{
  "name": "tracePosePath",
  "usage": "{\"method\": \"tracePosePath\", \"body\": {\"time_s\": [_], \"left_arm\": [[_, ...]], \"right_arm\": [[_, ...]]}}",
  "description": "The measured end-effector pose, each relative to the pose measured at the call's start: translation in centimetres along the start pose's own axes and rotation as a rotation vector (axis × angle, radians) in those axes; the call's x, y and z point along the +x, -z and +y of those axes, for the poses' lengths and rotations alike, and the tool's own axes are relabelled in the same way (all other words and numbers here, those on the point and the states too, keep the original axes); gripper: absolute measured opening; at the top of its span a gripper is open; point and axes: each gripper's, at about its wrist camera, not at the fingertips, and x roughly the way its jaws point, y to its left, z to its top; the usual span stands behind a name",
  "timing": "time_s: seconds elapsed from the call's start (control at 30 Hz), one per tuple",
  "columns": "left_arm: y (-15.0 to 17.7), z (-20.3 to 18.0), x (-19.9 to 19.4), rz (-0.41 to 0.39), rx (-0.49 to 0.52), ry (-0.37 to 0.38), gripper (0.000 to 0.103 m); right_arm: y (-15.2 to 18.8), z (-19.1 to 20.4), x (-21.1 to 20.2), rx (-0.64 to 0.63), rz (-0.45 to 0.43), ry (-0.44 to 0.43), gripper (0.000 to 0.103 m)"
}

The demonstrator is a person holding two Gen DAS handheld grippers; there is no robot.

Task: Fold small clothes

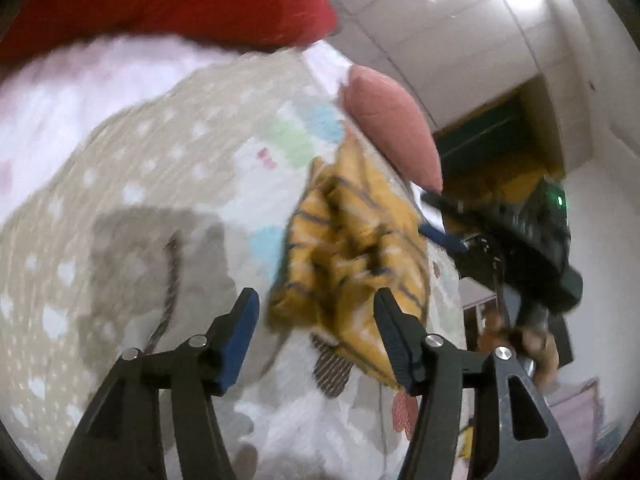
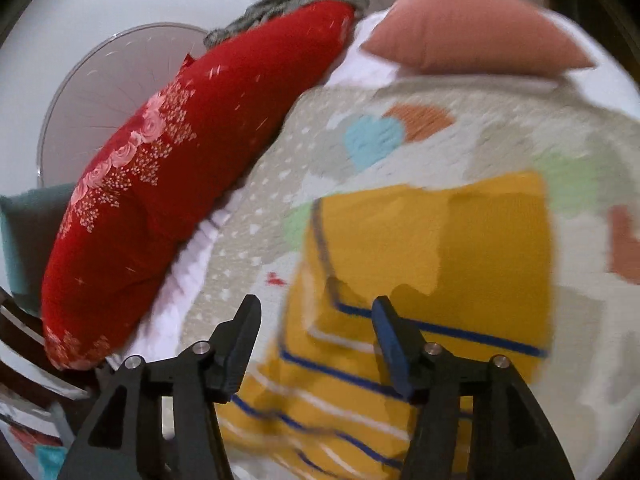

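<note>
A small yellow garment [image 2: 432,264] with blue and white stripes lies on a patterned bedspread [image 2: 280,184]. In the right wrist view it lies partly folded, flat, right under and ahead of my right gripper [image 2: 316,336], which is open and empty above its near left part. In the left wrist view the same garment [image 1: 352,248] looks bunched, just ahead of my left gripper [image 1: 316,328], which is open and empty. The other gripper [image 1: 520,236] shows beyond the garment at the right. Both views are blurred.
A red flowered pillow [image 2: 168,184] lies along the left of the bed, also at the top of the left wrist view [image 1: 192,0]. A pink cushion [image 2: 472,36] sits at the far end [image 1: 392,132]. The bed edge drops off at the right [image 1: 460,320].
</note>
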Motion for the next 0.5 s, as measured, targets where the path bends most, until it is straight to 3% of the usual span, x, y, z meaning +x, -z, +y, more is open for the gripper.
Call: {"method": "tracePosePath", "body": {"time_s": [0.17,0.23,0.3,0.37,0.43,0.47,0.5], "left_arm": [[-2.3,-4.7,2.4,-0.005,0.156,-0.053,0.06],[-3.0,-5.7,4.8,0.036,0.227,-0.203,0.06],[-3.5,-4.3,8.1,0.074,0.257,-0.419,0.06],[-3.6,-1.9,9.4,0.093,0.216,-0.493,0.056],[-3.7,-0.2,9.4,0.094,0.166,-0.475,0.053],[-3.8,0.4,9.0,0.08,0.143,-0.464,0.044],[-3.9,0.8,8.3,0.071,0.121,-0.448,0.043]], "right_arm": [[2.5,-3.5,-4.1,-0.017,-0.028,0.085,0.063],[3.9,-4.8,-5.0,-0.008,-0.035,0.103,0.063],[5.1,-6.1,-5.5,0.007,-0.036,0.115,0.063],[6.5,-7.4,-6.1,0.017,-0.038,0.125,0.063],[7.8,-8.6,-6.7,0.032,-0.042,0.127,0.063],[8.2,-9.1,-6.9,0.038,-0.043,0.123,0.063],[8.9,-9.8,-7.3,0.051,-0.044,0.12,0.063]]}}
